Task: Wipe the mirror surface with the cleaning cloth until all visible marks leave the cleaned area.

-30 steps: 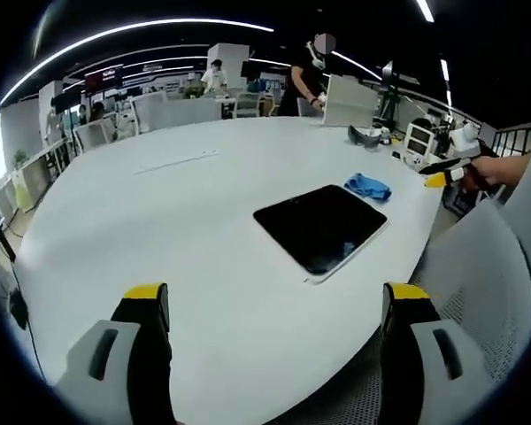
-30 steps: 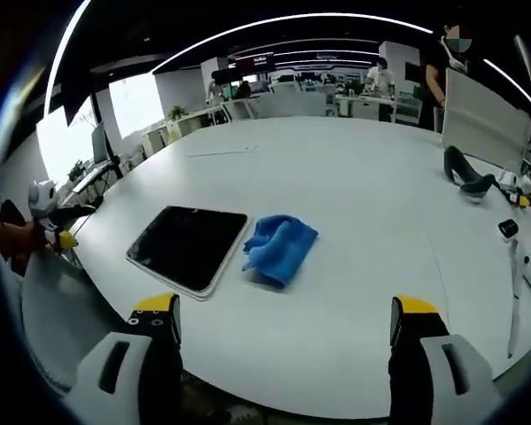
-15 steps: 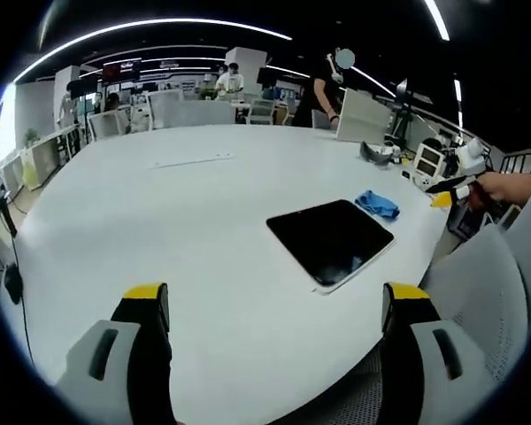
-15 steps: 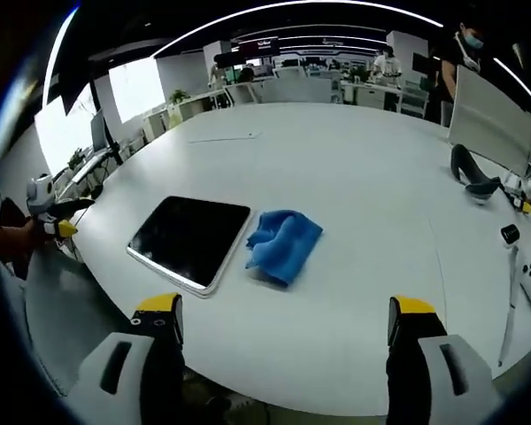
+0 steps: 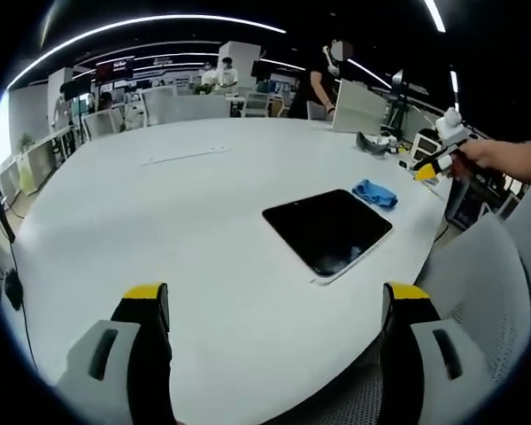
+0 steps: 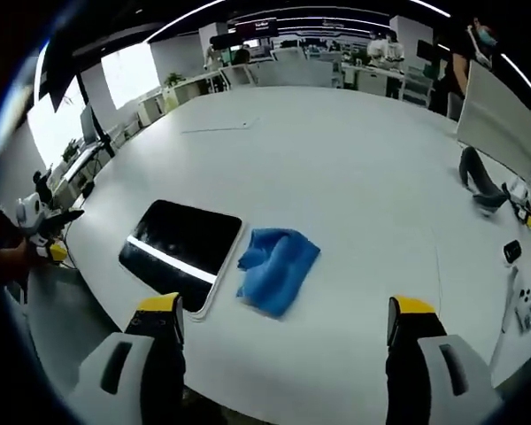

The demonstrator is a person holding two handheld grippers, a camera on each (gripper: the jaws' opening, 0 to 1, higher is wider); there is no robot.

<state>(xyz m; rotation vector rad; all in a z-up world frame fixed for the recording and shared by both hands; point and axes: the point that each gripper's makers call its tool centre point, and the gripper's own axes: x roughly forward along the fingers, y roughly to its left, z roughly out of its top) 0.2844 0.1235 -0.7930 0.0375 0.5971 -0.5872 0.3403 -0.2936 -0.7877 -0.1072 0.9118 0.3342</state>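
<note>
Mirror (image 6: 179,252) is lying flat near the edge of a big white table (image 6: 336,186), dark glass with a pale frame, and it's picking up a bright streak from the ceiling lights. It's a rounded rectangle, and in the right gripper view its long axis slants from the near table edge up toward the middle of the table. The blue cleaning cloth (image 6: 278,268) sits bunched up just beside one long side of it; can't tell whether it's actually touching the frame.

From the left gripper view the mirror (image 5: 328,229) is again close to the table edge, with the cloth (image 5: 373,192) just past its far corner. The right gripper (image 5: 427,167) is off beyond that in a hand.

Room is an open office: long curved ceiling light strips, desks and chairs in the back, a few people standing around. There's a dark shoe-looking thing (image 6: 478,184) on the far side of the table and some small gadgets near it.

Left gripper (image 5: 274,310) has jaws spread wide, nothing in them. Right gripper (image 6: 283,323) likewise, wide apart and empty, hovering above the table edge near the cloth.
</note>
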